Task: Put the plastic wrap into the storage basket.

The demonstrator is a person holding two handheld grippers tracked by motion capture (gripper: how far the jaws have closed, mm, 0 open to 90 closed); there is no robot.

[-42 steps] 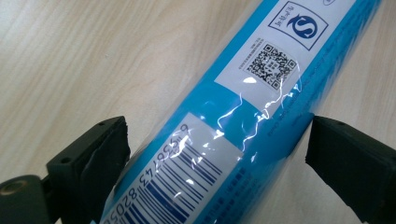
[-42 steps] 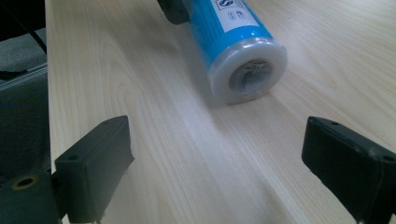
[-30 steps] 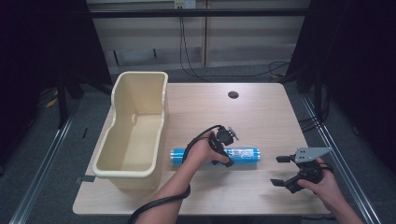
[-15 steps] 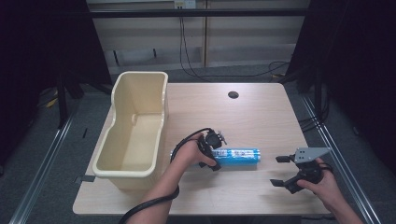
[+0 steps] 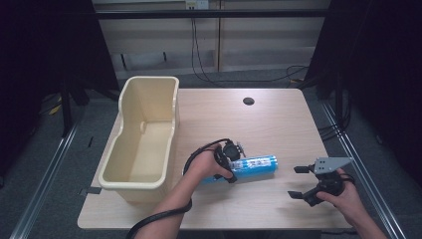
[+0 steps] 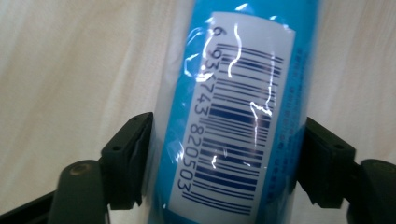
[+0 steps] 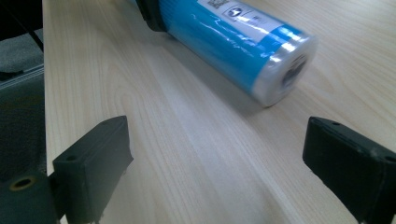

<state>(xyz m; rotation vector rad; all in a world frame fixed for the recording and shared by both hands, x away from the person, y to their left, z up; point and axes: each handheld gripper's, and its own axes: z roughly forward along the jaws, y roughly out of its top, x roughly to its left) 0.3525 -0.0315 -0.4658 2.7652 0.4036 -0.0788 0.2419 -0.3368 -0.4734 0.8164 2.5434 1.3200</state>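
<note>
Shifted leftward along the blue cylinder (image 5: 254, 166) since a second ago, the left gripper (image 5: 233, 164) has just closed its jaws on it where it lies on the table (image 5: 278, 119), while the right gripper (image 5: 298, 181) rests wide open, empty, nearby.

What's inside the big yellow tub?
Nothing that can be seen: the tub shows a bare floor and walls. Its near wall covers the strip of floor just behind it. The blue roll lies outside, on the table.
</note>
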